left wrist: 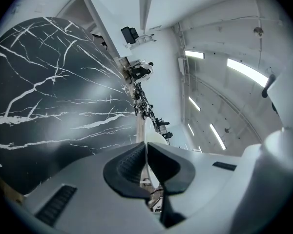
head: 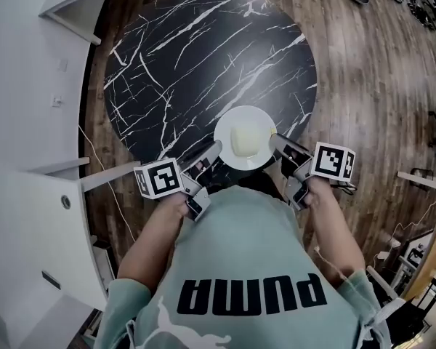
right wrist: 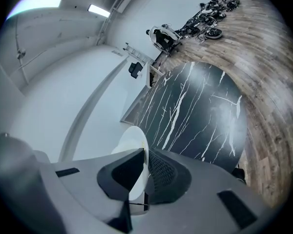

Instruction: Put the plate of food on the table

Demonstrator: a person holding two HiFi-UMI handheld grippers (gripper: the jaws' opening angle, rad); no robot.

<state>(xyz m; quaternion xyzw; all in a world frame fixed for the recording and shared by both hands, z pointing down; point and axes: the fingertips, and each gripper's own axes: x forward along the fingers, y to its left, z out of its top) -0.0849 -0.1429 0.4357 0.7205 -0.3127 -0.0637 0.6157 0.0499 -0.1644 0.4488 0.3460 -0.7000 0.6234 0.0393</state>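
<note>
A round white plate (head: 227,128) carrying a pale yellow block of food (head: 245,139) sits between the claws. The left claw (head: 216,148) and right claw (head: 275,141) are clamped tight on opposite rims, over the near edge of the round black marble tabletop (head: 196,57).

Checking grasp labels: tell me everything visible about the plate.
The plate is round, white and glossy, ceramic by its look. A pale yellow food block sits at its centre. It is roughly level, with the left claw and right claw shut on opposite sides of its rim, over the near edge of the black marbled table. Whether it touches the table is unclear.
</note>
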